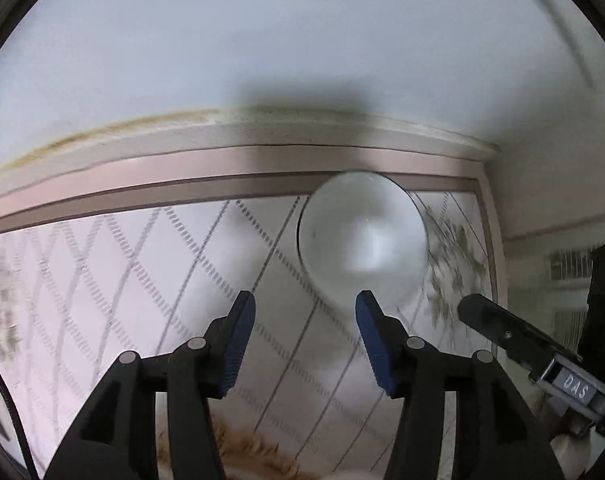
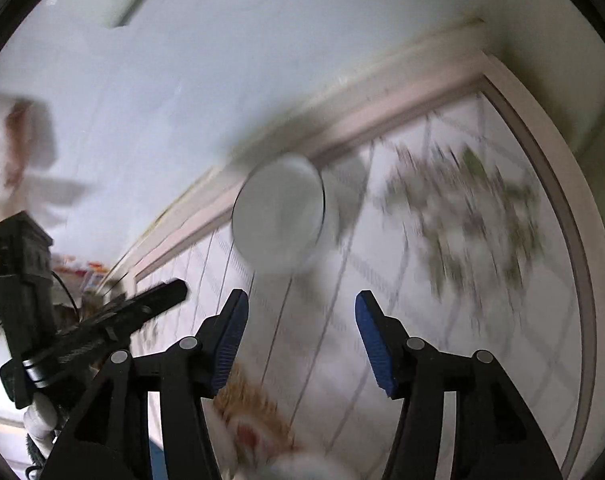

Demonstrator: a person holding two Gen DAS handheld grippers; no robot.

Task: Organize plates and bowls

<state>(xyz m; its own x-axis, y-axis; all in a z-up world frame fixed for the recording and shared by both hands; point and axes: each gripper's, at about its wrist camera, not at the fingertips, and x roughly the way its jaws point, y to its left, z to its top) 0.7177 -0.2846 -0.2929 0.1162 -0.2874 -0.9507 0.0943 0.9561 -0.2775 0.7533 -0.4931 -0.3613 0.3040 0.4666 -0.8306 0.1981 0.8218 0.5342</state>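
Patterned tablecloth (image 1: 102, 280) carries one bowl (image 1: 362, 240) just ahead of both wide, empty grippers (left (image 1: 305, 308), right (image 2: 301, 306)), so organizing looks barely begun.

Patterned tablecloth-covered table (image 1: 114, 280), white bowl (image 1: 362, 240) near its far edge

A single round white bowl (image 1: 362, 240) is seen on the patterned tabletop, close to its far border strip. It stands upright with its opening upward, and its smooth, glossy inside is shown with a soft highlight near the middle. In the right wrist view the same bowl (image 2: 280, 216) is blurred by motion. Whether it is shallow or deep cannot be told.
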